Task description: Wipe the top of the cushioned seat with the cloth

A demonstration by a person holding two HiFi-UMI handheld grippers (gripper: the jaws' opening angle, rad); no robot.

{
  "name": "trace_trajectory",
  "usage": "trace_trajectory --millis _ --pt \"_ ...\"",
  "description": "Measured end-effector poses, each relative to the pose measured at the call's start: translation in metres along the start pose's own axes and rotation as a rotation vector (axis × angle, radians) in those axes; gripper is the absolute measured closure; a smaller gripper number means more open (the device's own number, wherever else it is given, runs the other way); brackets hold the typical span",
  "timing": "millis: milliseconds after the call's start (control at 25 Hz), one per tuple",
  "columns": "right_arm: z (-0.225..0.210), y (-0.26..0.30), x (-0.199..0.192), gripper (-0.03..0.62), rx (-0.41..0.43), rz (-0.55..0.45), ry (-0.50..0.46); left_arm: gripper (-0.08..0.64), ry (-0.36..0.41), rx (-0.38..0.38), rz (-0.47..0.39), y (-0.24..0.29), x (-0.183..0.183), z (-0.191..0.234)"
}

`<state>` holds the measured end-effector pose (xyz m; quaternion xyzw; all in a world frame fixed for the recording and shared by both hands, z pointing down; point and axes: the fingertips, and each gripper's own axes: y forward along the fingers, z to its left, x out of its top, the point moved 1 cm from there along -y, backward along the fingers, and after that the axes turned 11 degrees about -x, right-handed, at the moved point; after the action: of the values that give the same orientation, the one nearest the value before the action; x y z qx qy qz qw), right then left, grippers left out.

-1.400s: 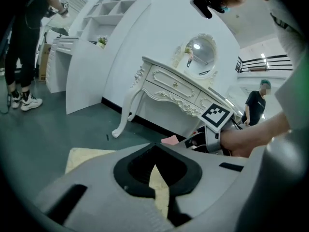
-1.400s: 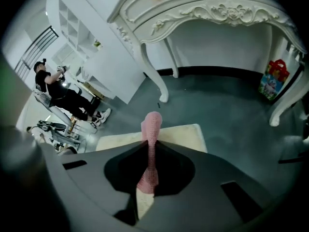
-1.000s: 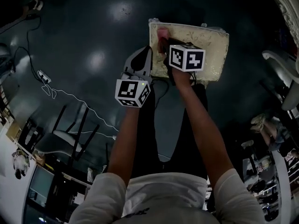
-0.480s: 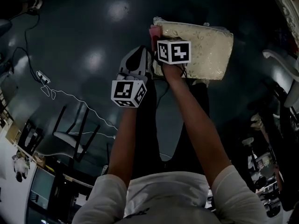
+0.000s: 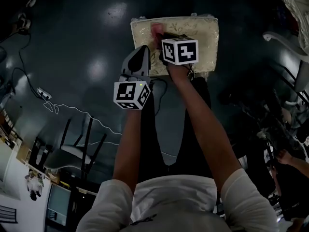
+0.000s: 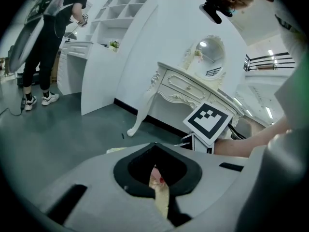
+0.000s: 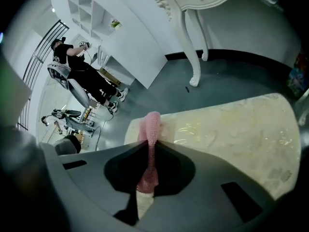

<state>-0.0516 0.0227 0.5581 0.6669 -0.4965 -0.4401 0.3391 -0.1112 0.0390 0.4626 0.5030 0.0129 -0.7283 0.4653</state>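
Note:
The cream cushioned seat (image 5: 193, 30) lies at the top of the head view, on a dark floor. A pink cloth (image 5: 157, 30) rests on its left part. My right gripper (image 5: 160, 41) is shut on that cloth, which is pinched between the jaws and hangs out ahead of them over the seat's left edge (image 7: 150, 124). The seat top (image 7: 227, 129) spreads to the right of the cloth. My left gripper (image 5: 140, 62) hovers beside the seat's near left corner with its jaws shut and nothing in them. Through its jaw opening a bit of pink cloth (image 6: 155, 177) and seat (image 6: 162, 202) show.
A white ornate dressing table (image 6: 193, 88) stands beyond the seat, its leg (image 7: 195, 47) close by. A person in black (image 6: 48, 42) stands by white shelves (image 6: 120, 13). A dark chair (image 5: 72, 144) and a floor cable (image 5: 72, 108) lie to my left.
My right gripper slid the cloth to the seat's left edge, then back inward onto the top. The left gripper stayed beside it, and the head view shifted.

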Motion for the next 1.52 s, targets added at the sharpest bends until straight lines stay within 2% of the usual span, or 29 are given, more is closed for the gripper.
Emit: trace_trajectory --millis 480,760,1120,1240,1360,1440,1520 --pt "-0.117 -0.050 0.001 0.571 -0.086 -0.057 0.070 0.553 0.028 -0.110 0.051 0.078 -0.017 -0.078" --pt "-0.183 -0.080 0.003 0.569 -0.167 -0.083 0.105 0.554 0.027 -0.159 0.062 0.116 -0.023 -0.118" --pt "-0.244 -0.087 0.005 0.571 -0.275 -0.079 0.159 0.553 0.027 -0.181 0.079 0.129 -0.030 -0.129" --pt "-0.253 -0.081 -0.004 0.571 -0.285 -0.051 0.183 0.554 0.028 -0.170 0.076 0.121 -0.029 -0.120" --pt "-0.248 -0.094 0.000 0.571 -0.285 -0.092 0.247 0.554 0.027 -0.153 0.061 0.108 -0.022 -0.109" --pt "-0.230 -0.104 0.008 0.571 -0.261 -0.144 0.273 0.554 0.020 -0.130 0.044 0.092 -0.017 -0.098" --pt "-0.194 -0.104 0.014 0.571 -0.205 -0.173 0.260 0.554 0.007 -0.098 0.029 0.073 -0.015 -0.081"
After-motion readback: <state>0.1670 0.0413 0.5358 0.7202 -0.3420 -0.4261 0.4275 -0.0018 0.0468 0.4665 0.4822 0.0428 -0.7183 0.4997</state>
